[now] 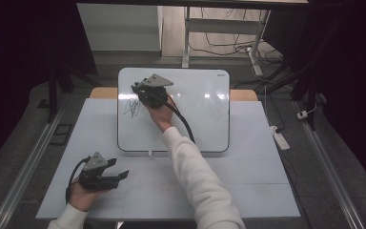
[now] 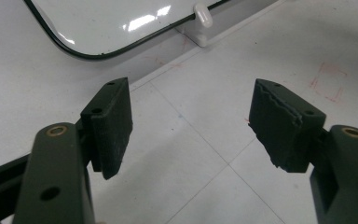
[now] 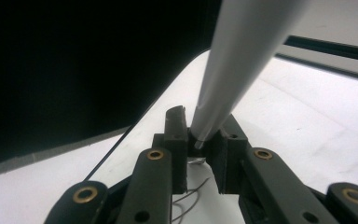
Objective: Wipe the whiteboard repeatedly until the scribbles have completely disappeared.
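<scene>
Here the right gripper (image 1: 140, 89) has its jaws closed on a white marker (image 3: 233, 70), whose tip meets the whiteboard (image 1: 205, 119) beside a dark scribble (image 1: 132, 109) close to the board's left edge. Right of the scribble, most of the board lies bare up to its black rim. The left gripper (image 1: 116, 175) rests on the table (image 1: 248, 181) below the board's lower left corner, jaws wide apart with nothing between them, with open surface ahead.

Small brand mark on whiteboard (image 1: 173, 110) top right corner, too small to read
</scene>
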`<action>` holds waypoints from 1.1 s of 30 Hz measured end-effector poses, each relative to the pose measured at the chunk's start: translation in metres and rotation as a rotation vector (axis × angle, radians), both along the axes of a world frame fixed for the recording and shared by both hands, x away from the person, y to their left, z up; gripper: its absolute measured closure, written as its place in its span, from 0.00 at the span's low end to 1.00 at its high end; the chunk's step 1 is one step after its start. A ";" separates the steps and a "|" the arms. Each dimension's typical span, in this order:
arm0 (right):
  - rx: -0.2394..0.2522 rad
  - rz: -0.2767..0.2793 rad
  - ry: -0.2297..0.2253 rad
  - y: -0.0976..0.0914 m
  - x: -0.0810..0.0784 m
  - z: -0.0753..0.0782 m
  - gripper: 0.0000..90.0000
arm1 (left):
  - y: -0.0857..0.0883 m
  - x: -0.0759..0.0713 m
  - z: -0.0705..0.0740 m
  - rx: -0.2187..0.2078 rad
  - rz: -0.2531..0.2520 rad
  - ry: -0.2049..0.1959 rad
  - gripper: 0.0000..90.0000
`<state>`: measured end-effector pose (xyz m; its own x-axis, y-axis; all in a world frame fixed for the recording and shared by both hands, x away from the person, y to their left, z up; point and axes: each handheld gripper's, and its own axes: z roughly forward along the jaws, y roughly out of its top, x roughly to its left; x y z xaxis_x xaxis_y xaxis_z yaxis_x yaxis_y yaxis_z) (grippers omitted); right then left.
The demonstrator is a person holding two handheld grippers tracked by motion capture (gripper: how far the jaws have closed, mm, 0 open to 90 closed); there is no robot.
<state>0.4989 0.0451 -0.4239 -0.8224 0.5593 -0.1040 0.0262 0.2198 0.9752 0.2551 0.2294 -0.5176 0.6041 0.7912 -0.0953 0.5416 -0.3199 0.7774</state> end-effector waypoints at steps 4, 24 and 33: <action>-0.099 0.087 -0.011 0.014 -0.015 -0.011 0.86 | -0.001 0.002 -0.001 0.002 -0.003 0.005 0.34; -0.174 0.143 -0.028 0.030 -0.022 -0.016 0.86 | 0.000 0.001 0.000 -0.001 -0.001 0.004 0.34; -0.175 0.145 0.022 0.030 -0.030 -0.021 0.86 | 0.000 0.002 0.000 -0.001 -0.003 0.004 0.34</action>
